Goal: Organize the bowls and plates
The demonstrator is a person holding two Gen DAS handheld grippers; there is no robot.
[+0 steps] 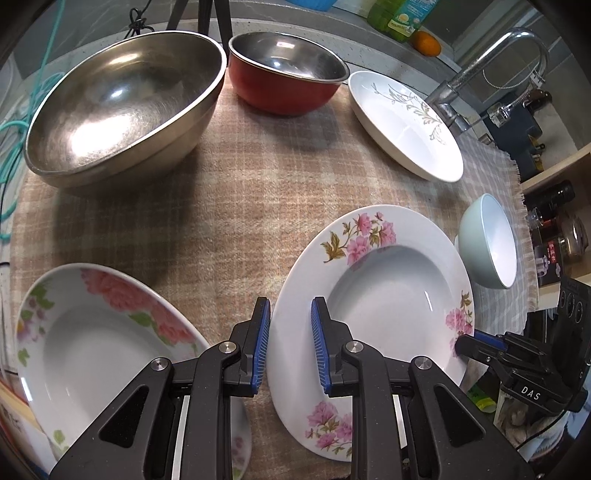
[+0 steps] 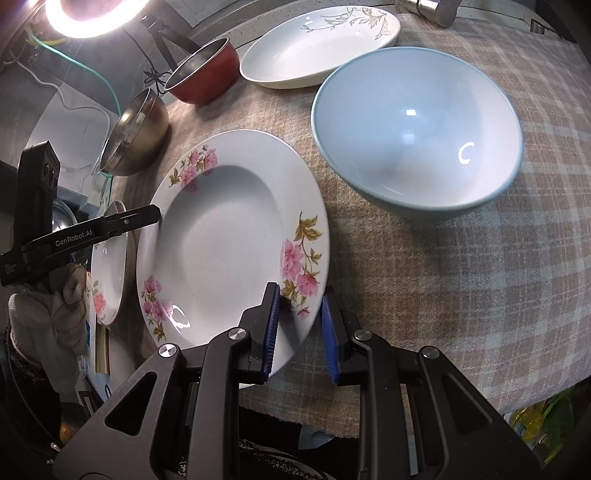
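A deep white plate with pink flowers (image 1: 380, 280) lies on the checked cloth (image 1: 240, 192). My left gripper (image 1: 290, 345) straddles its left rim, jaws apart, one finger on each side. My right gripper (image 2: 300, 332) straddles the opposite rim of the same plate (image 2: 221, 251), jaws apart. A second floral plate (image 1: 103, 343) lies to the left. A pale blue bowl (image 2: 417, 133) stands to the right. A white plate with a grey leaf pattern (image 1: 406, 125) lies at the back right. A large steel bowl (image 1: 125, 103) and a red bowl (image 1: 284, 70) stand at the back.
A faucet (image 1: 491, 66) rises behind the leaf plate. Bottles and jars (image 1: 557, 229) fill a shelf at the right. A green bottle (image 1: 399, 14) and an orange (image 1: 426, 43) sit on the back counter. A ring light (image 2: 88, 14) shines at the far left.
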